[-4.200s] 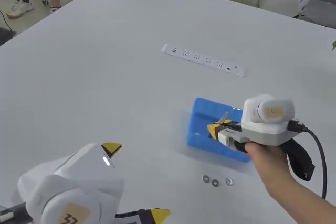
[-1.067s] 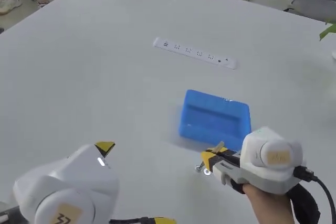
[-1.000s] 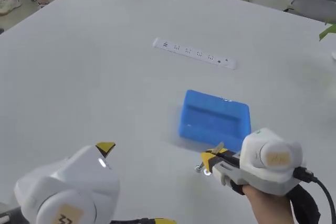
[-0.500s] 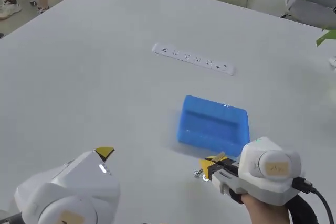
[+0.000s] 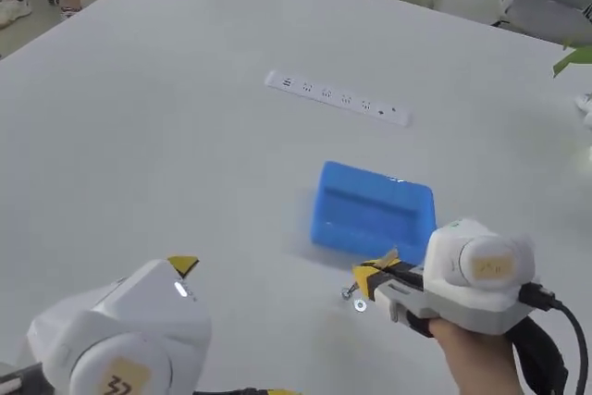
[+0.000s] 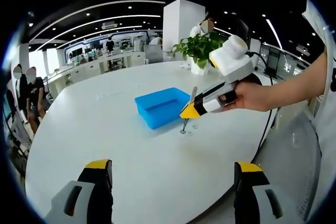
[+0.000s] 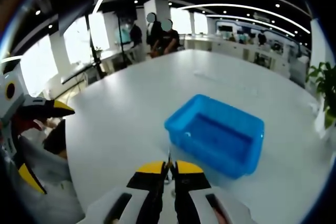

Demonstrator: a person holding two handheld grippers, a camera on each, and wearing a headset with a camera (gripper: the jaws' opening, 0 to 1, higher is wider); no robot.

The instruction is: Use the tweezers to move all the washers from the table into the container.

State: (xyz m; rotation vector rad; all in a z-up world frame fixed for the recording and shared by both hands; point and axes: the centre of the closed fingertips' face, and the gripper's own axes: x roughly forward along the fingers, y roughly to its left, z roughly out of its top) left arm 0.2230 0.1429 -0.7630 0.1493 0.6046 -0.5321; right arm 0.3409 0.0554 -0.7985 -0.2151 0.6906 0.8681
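Nearest the person, the left gripper [image 6: 172, 165] hangs low over the table [image 5: 185, 136], well on the near side of the container [image 5: 365, 240], with its jaws spread wide and nothing between them. A little farther out, the right gripper [image 7: 168, 167] has its jaws pressed together on the tweezers [image 6: 188, 116], whose tips point down at the table just in front of the container's near wall. At least one washer [image 5: 360, 304] lies there on the bare surface beside the tips, and the left gripper view hints at a second next to it; whether the tips have closed on a washer is too small to tell. The inside of the container reads as plain blue, so any washers already in it cannot be made out. Beyond the container lies a power strip [image 5: 338, 99]. By this layout the job looks unfinished: the washers in front of the container must be pinched and carried over its wall.
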